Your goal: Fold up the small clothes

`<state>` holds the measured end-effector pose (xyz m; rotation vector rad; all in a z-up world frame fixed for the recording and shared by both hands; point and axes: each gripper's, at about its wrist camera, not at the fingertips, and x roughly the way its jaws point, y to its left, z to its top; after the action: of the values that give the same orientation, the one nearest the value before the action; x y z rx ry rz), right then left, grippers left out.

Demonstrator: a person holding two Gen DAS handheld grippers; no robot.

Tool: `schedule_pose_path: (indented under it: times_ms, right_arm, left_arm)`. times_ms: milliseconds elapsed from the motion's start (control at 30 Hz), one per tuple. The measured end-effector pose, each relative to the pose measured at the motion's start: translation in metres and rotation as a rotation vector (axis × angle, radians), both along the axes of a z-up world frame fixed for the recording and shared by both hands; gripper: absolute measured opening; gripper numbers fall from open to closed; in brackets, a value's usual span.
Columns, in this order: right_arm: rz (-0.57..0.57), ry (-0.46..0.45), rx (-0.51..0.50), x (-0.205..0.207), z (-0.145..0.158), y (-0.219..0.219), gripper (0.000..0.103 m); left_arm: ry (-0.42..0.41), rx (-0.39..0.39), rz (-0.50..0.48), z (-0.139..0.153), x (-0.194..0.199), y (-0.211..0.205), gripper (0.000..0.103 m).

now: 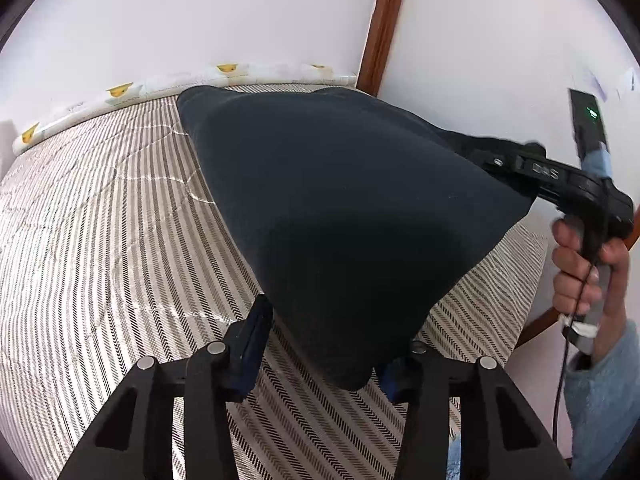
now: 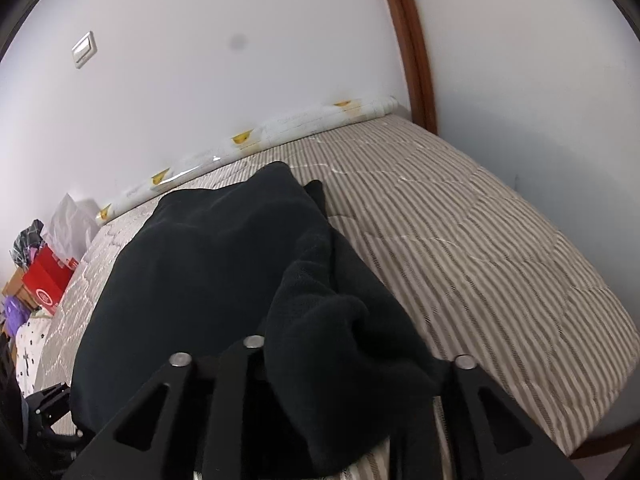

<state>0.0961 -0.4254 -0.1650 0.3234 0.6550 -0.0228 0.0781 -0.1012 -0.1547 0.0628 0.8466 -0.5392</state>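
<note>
- Above the striped bedcover (image 1: 100, 208), a dark garment (image 1: 340, 208) was held lifted, its far edge resting on the cover.
- Left gripper (image 1: 320, 344): one finger stood clear of the cloth; grip could not be told.
- Right gripper (image 2: 352, 364): pads hidden by cloth; state could not be told.
- Step judged: fold being carried over; lowering and release needed next.

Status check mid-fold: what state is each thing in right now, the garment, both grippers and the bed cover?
Dark garment: near part raised between the grippers, far end on the bed.
Left gripper: jaws apart, garment corner between them; grip unclear.
Right gripper: fingertips buried in bunched cloth; open or shut unclear.
Striped bed cover: spread flat.
</note>
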Motion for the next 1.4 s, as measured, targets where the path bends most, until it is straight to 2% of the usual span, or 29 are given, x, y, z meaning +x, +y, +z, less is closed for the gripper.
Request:
schedule_pose_path:
  times_ms: [67,133,200,367,433,467,500,533,600,800,1133,1300,1400]
  right_arm:
    - [-0.014,0.009,0.005,-0.009,0.001,0.0,0.042]
    - [-0.037,0.032,0.025,-0.018,-0.004,-0.006,0.058]
    - [-0.047,0.051,0.065,-0.021,-0.01,-0.01,0.066]
    - [-0.062,0.108,0.202,-0.011,-0.035,-0.017,0.068]
    - [-0.06,0.118,0.221,-0.006,-0.039,-0.015,0.065]
    - [-0.037,0.105,0.238,-0.003,-0.039,-0.013,0.057]
    - [-0.019,0.093,0.237,0.0,-0.037,-0.009,0.04]
    - [-0.016,0.086,0.217,0.002,-0.033,-0.006,0.03]
    - [-0.008,0.076,0.148,0.008,-0.025,0.007,0.024]
    - [0.037,0.081,0.148,0.042,-0.014,0.042,0.023]
    - [0.189,0.104,0.159,0.12,-0.004,0.134,0.023]
    - [0.276,0.069,0.086,0.115,-0.001,0.167,0.023]
    - [0.304,0.041,0.106,0.104,-0.003,0.157,0.024]
  left_arm:
    - [0.0,-0.001,0.007,-0.001,0.0,0.004,0.039]
    - [0.002,-0.009,0.014,0.0,0.003,0.004,0.037]
    - [0.002,-0.015,0.024,0.0,0.002,0.004,0.034]
    - [-0.005,-0.033,0.051,0.001,0.004,0.008,0.024]
    - [0.004,-0.047,0.057,0.003,0.007,0.011,0.022]
    - [0.007,-0.054,0.056,0.004,0.008,0.013,0.021]
    - [0.004,-0.057,0.059,0.006,0.009,0.014,0.02]
    - [-0.003,-0.057,0.063,0.008,0.01,0.016,0.019]
    - [-0.018,-0.057,0.079,0.012,0.014,0.021,0.018]
    - [0.003,-0.084,0.157,0.018,0.045,0.061,0.016]
    - [-0.003,-0.031,0.315,0.019,0.079,0.145,0.015]
    - [0.048,-0.036,0.332,0.004,0.082,0.167,0.015]
    - [0.037,-0.005,0.314,0.0,0.076,0.162,0.015]
